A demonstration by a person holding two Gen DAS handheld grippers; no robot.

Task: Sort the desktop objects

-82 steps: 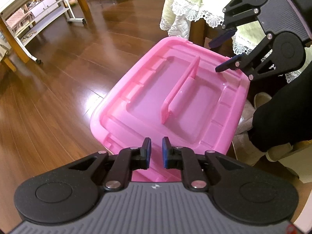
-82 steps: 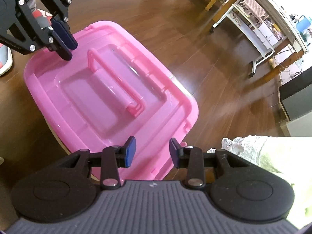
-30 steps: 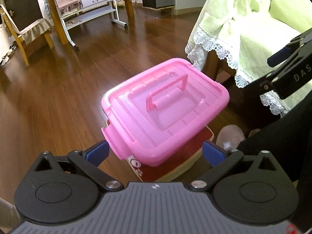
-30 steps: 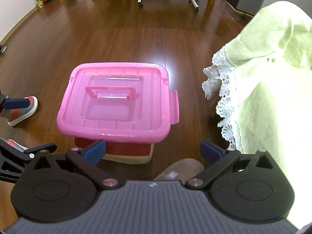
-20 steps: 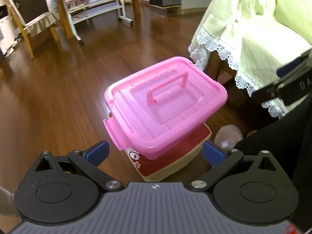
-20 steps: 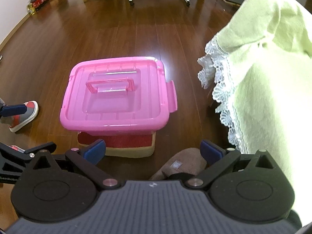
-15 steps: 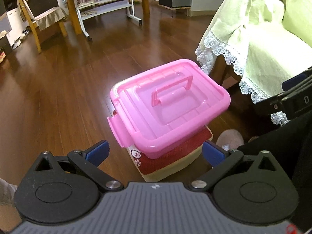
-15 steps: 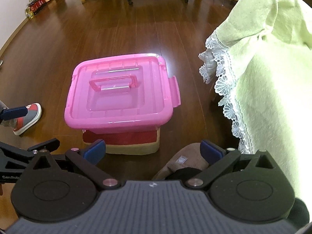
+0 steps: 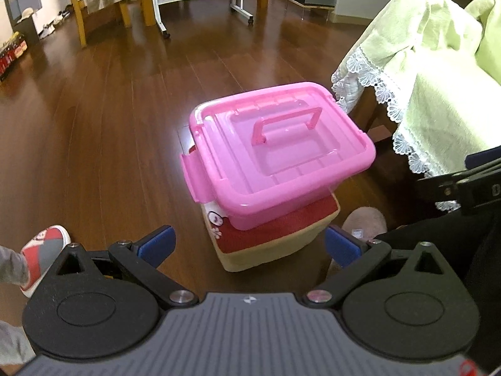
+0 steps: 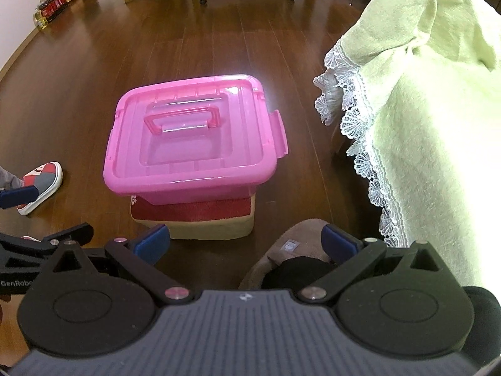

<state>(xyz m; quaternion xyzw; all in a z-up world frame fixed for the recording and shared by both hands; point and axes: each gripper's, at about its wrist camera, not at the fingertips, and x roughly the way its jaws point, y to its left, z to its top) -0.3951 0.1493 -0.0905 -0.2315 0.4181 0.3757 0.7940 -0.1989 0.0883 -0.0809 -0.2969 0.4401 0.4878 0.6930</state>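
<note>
Pink lidded box sits closed on a red-topped cushion stool, centre of both views, handle up, side latch at 9 o'clock in the left view. Raised there likely for easy reach. Left gripper and right gripper both spread wide, empty, well clear. Draped chair crowds 3 o'clock; open floor from 9 to 12.

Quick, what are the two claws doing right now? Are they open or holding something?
Left claw: open wide, holding nothing, back from the pink box.
Right claw: open wide, holding nothing too.
</note>
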